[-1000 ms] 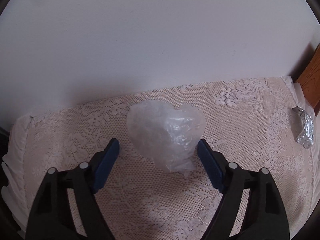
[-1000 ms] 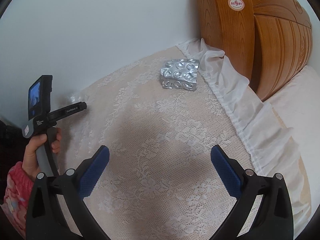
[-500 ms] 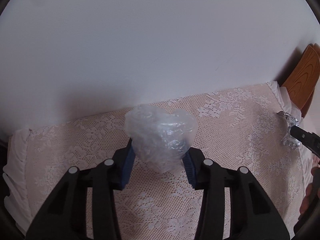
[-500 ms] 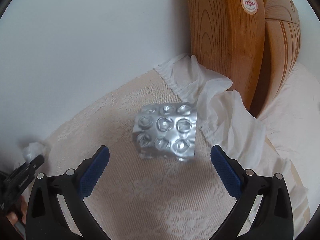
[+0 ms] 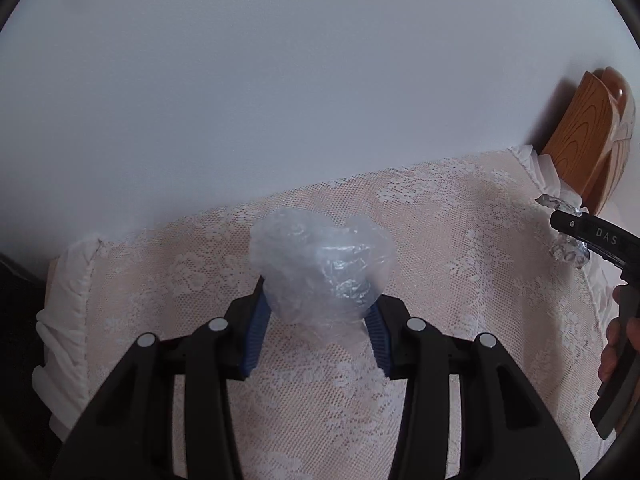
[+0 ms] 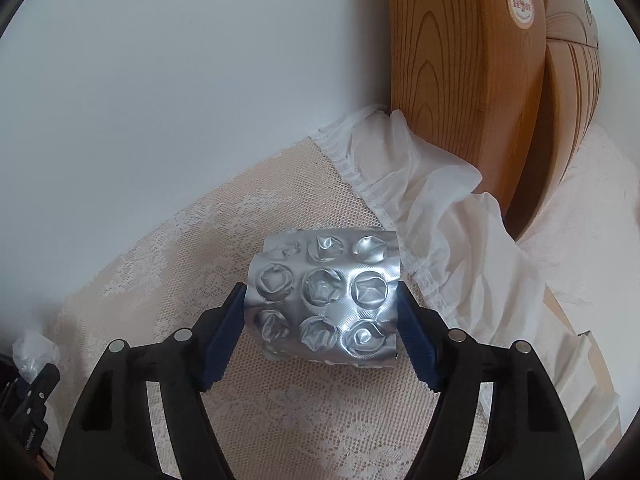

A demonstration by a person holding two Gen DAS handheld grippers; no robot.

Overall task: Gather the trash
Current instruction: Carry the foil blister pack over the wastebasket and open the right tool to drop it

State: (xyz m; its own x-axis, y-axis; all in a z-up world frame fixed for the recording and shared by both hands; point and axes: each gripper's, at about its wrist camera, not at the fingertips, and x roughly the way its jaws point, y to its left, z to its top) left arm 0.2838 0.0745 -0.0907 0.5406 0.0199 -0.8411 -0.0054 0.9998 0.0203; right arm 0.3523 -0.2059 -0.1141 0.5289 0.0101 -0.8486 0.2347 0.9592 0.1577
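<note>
Two grippers are gripping trash on the lace cloth [image 5: 460, 240]: left gripper [image 5: 318, 316] is clamping the bag [image 5: 320, 268] mid-cloth, right gripper [image 6: 320, 320] is squeezing the blister pack [image 6: 326, 296] near the cloth's right edge.

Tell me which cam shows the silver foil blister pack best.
Right wrist view: the crumpled silver foil blister pack fills the centre, clamped between the right gripper jaws. The left wrist view catches only a sliver at its right edge, mostly hidden by the gripper.

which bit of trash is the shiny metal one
The foil blister pack, between the right claw fingers by the wooden headboard. The other piece, in the left claw, is crumpled clear plastic.
</note>
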